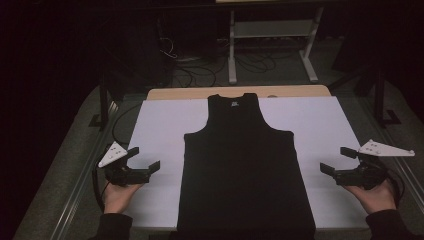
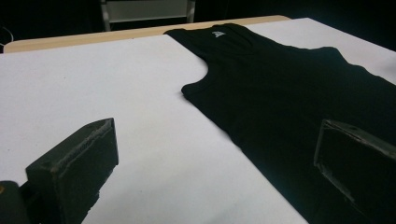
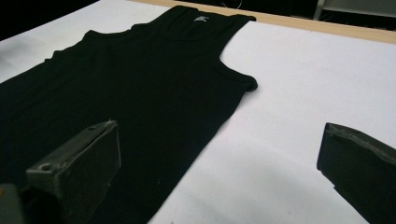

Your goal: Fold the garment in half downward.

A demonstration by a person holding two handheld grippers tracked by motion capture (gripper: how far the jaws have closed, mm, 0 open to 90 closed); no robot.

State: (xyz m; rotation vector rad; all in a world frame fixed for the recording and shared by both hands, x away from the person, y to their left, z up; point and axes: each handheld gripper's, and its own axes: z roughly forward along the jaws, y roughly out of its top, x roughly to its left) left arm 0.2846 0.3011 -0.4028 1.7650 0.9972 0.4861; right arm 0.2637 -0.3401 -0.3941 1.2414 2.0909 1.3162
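Both claws, left claw (image 1: 142, 159) and right claw (image 1: 334, 161), gape empty at mid-frame edges beside flat tank top (image 1: 245, 170); uneven grabs could bunch it.

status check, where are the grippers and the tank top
Left gripper open, beside the shirt's left edge. Right gripper open, off its right edge. Black tank top flat on the white sheet, untouched. Nothing in the way.

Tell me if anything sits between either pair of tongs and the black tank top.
Nothing visible does. Bare white sheet lies between the open left tongs and the flat black sleeveless tank top, and likewise before the open right tongs.
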